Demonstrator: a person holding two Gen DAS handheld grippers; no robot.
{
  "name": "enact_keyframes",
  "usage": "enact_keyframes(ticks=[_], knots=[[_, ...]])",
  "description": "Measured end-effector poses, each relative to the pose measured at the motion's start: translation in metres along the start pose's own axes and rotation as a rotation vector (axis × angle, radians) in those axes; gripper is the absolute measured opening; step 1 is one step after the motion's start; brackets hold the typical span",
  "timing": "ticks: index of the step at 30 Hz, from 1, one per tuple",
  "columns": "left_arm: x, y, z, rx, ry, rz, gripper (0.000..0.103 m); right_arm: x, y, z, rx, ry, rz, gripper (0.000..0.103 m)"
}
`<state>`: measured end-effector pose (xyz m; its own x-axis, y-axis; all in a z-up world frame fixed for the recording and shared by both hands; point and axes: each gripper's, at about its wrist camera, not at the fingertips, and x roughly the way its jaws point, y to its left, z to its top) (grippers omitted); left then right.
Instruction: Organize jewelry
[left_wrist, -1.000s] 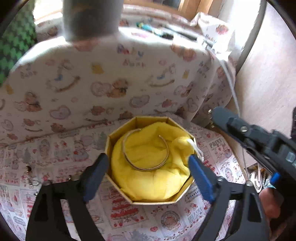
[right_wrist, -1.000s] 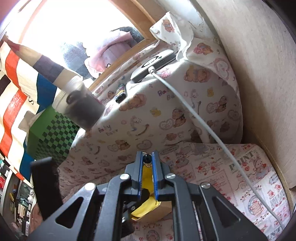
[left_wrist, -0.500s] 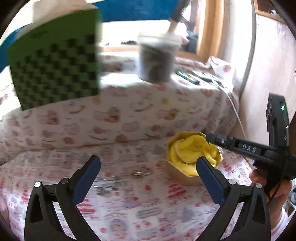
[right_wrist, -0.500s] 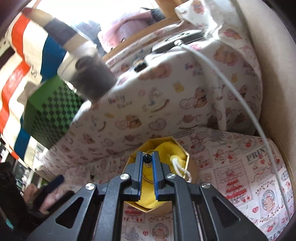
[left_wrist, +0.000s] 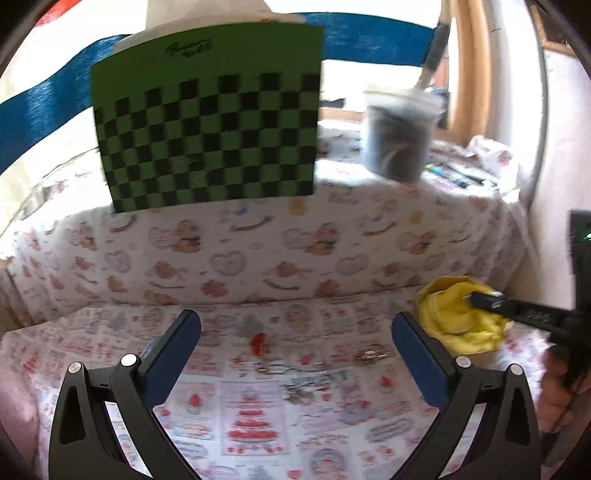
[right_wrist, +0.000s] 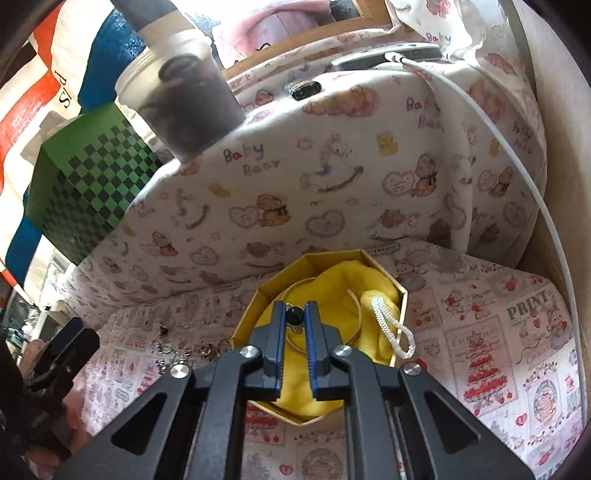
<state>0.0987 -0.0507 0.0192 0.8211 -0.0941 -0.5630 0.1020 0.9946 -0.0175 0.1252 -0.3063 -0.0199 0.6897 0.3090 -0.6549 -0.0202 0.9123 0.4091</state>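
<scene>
**Left gripper swings off the box; right grips a small bead piece**

Since a second ago the left gripper (left_wrist: 295, 341) has swung away from the octagonal gold box (right_wrist: 258, 299), now at right of its frame, and hangs wide open and empty over scattered jewelry (left_wrist: 371, 356) on the printed cloth (left_wrist: 258, 406). The right gripper (right_wrist: 295, 321), nearly shut, pinches a small dark bead piece (right_wrist: 294, 314) above the box's yellow pouch (right_wrist: 332, 288), where a thin bangle (right_wrist: 354, 306) lies flat. The piece is too small to tell its axis.
</scene>
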Motion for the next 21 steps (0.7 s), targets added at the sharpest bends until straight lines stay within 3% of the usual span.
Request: enact_keyframes(ticks=[2, 3, 4, 18, 21], knots=[[0.01, 0.006, -0.005, -0.009, 0.028, 0.052, 0.102, 0.001, 0.003, -0.001, -0.005, -0.012, -0.001, 0.01], [0.014, 0.008, -0.007, -0.013, 0.045, 0.055, 0.102, 0.0, 0.004, -0.001, -0.006, -0.018, -0.002, 0.017], [0.019, 0.012, -0.008, -0.024, 0.062, 0.047, 0.102, -0.001, 0.005, -0.001, -0.008, -0.026, -0.007, 0.022], [0.033, 0.025, -0.013, -0.059, 0.118, 0.036, 0.102, -0.012, 0.021, -0.005, -0.096, -0.088, -0.049, 0.044], [0.042, 0.024, -0.015, -0.054, 0.195, 0.044, 0.1, -0.012, 0.021, -0.006, -0.1, -0.093, -0.06, 0.05]])
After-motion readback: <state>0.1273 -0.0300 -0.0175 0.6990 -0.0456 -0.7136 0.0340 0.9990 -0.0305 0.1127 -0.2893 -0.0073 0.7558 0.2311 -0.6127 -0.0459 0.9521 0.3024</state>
